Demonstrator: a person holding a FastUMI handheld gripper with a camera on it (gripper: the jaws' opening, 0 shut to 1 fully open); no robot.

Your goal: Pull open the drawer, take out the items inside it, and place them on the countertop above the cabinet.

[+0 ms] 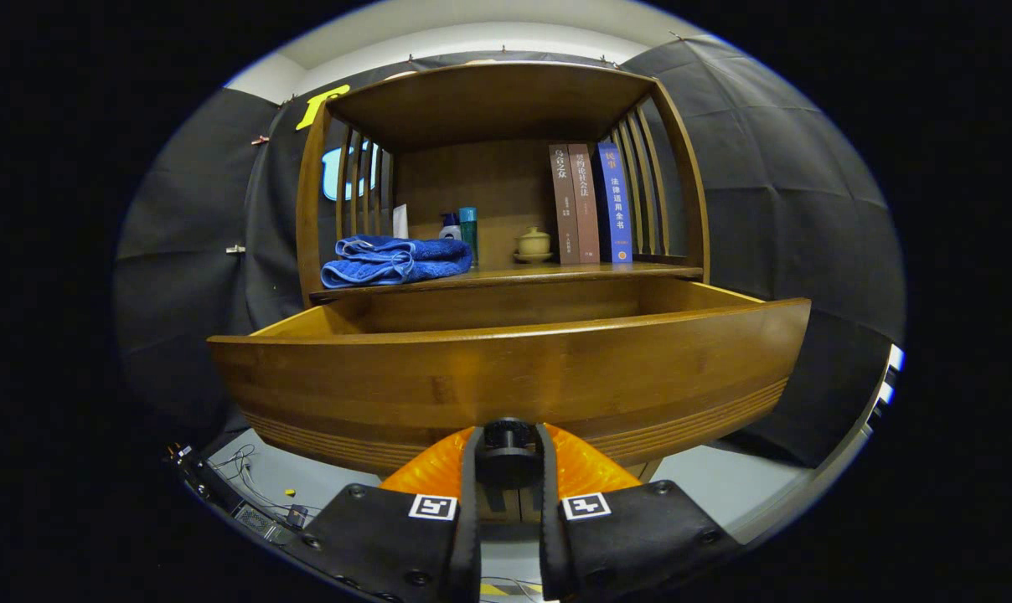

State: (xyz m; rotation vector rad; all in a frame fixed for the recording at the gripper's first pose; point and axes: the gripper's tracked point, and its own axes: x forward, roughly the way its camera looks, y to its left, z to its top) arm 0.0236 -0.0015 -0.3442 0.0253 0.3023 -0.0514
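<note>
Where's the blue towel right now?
The folded blue towel lies on the countertop above the open drawer, left of the small bottles, well beyond the claw gripping the drawer knob.

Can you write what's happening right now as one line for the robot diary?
phase: drawer pulled open | tongs: shut on knob | countertop: blue towel, books | drawer contents: hidden

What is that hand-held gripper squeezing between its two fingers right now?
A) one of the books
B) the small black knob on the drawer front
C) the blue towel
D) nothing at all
B: both fingers of the hand-held gripper press on the black knob of the pulled-out drawer, while the blue towel and the books sit beyond on the countertop.
</note>
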